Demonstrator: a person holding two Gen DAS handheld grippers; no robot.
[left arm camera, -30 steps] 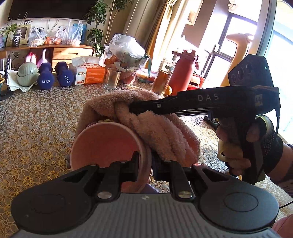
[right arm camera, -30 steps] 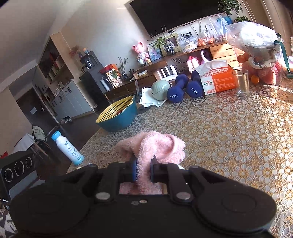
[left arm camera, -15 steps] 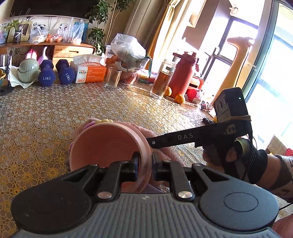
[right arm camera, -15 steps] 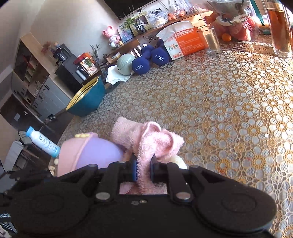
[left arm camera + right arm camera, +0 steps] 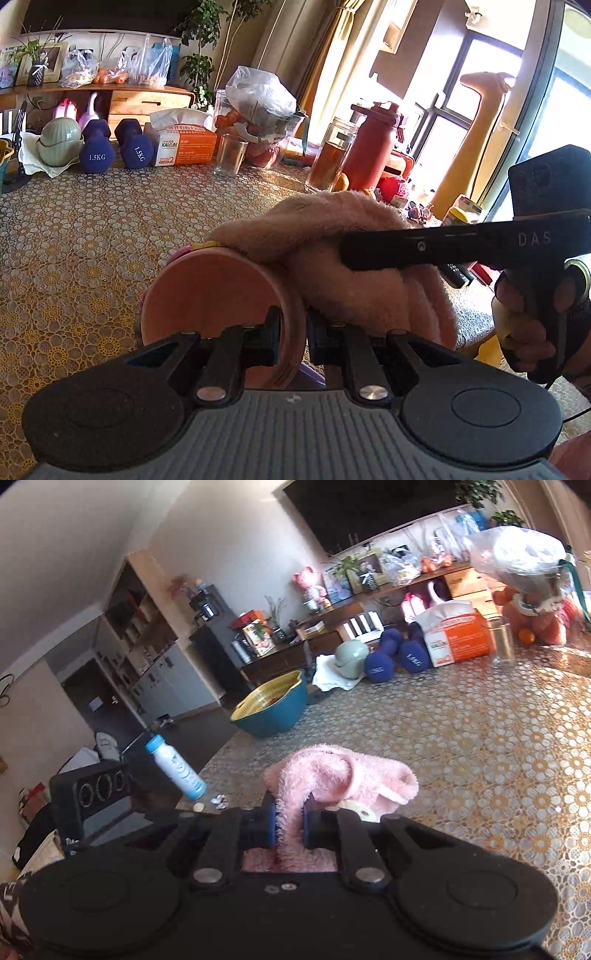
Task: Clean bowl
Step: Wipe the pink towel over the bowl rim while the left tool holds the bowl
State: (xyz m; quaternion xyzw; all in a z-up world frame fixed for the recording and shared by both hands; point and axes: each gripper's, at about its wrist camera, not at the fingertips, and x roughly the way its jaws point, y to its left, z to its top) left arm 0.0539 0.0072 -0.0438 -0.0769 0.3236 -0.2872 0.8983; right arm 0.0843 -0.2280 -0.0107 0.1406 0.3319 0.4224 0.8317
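So closest to me, my left gripper [image 5: 293,332] is clamped down on the rim of the pink bowl [image 5: 210,295], one finger inside, one outside on the wall. The bowl's tipped on its side, held up off the table [image 5: 74,240], with its mouth facing back toward my left wrist and a bit to the left. Its axis runs pretty much straight along my left fingers, so the base points away from me.

Right next to that, on the bowl's right flank and draped over the top edge, is the pink towel [image 5: 369,280]. My right gripper [image 5: 289,821] has its jaws squeezed narrow on a fold of it, and from the left camera you can see it coming in sideways from the right, crossing roughly square to the bowl's axis. So the towel is on the outside wall, not in the hollow. My guess is the next wipe means swinging the cloth left over the rim and into the opening.

Farther out there's a blue basket [image 5: 273,709] and a water bottle [image 5: 175,770] off to the left, then dumbbells [image 5: 110,147], a tissue box [image 5: 183,146] and an empty glass [image 5: 231,155] at the back.
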